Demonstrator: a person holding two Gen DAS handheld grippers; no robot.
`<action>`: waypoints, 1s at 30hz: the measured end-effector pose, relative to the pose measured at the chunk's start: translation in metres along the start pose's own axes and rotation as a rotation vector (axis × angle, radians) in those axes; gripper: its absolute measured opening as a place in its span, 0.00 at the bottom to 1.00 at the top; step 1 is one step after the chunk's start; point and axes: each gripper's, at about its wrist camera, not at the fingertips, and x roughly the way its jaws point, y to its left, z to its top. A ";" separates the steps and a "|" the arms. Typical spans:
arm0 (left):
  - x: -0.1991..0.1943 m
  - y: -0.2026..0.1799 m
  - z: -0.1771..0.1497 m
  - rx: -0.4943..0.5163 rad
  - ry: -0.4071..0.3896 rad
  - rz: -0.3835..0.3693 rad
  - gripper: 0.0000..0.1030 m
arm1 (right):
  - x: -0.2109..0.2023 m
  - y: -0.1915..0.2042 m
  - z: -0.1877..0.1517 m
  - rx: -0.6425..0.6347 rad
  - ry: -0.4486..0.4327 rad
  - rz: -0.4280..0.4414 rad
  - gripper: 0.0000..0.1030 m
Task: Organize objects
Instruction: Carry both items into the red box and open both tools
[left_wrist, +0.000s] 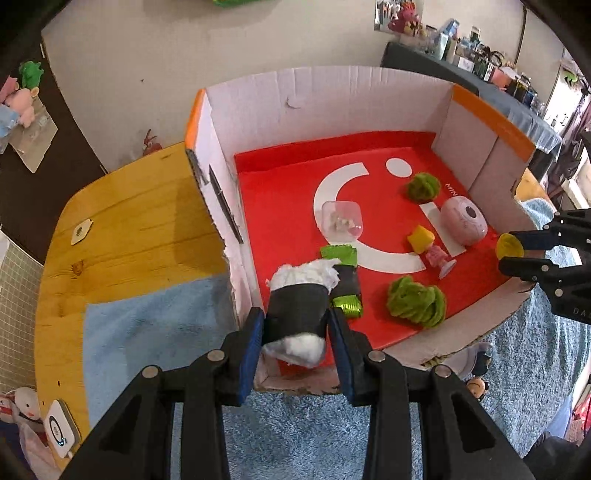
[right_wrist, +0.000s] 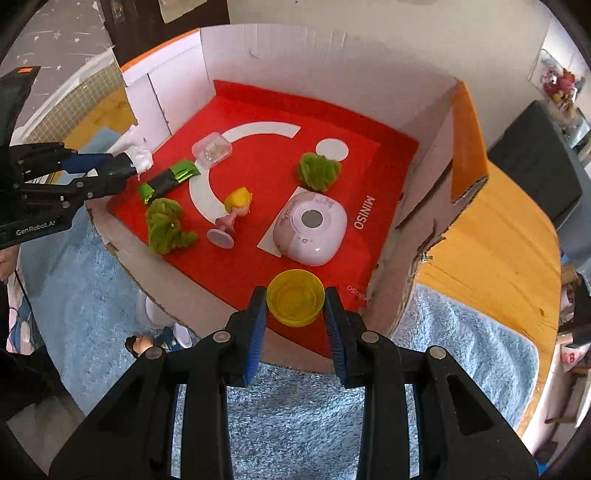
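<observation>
In the left wrist view I see my left gripper clamped on a black roll with white stuffing above the near left corner of the cardboard box, and in the right wrist view my right gripper clamped on a yellow cap over the box's near edge.

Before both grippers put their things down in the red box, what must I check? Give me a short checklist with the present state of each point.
1. Left gripper grips the black roll with white stuffing: ok, pads press both its sides.
2. Right gripper grips the yellow cap: ok, held between both pads.
3. Both things are over the red box: ok, near its front edge.
4. Free floor under the yellow cap: ok, bare red there, the pink device lies farther in.
5. Free floor under the black roll: cannot tell, the green-and-black wrapped piece lies right beside it.
</observation>
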 end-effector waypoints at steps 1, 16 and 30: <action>0.001 -0.001 0.002 0.005 0.009 0.003 0.37 | 0.002 0.001 0.001 -0.006 0.014 0.002 0.28; 0.005 -0.001 0.009 0.023 0.063 -0.003 0.37 | 0.008 -0.003 0.004 0.016 0.088 0.052 0.29; 0.004 0.000 0.009 0.015 0.059 -0.024 0.37 | 0.009 -0.004 0.000 0.047 0.108 0.049 0.29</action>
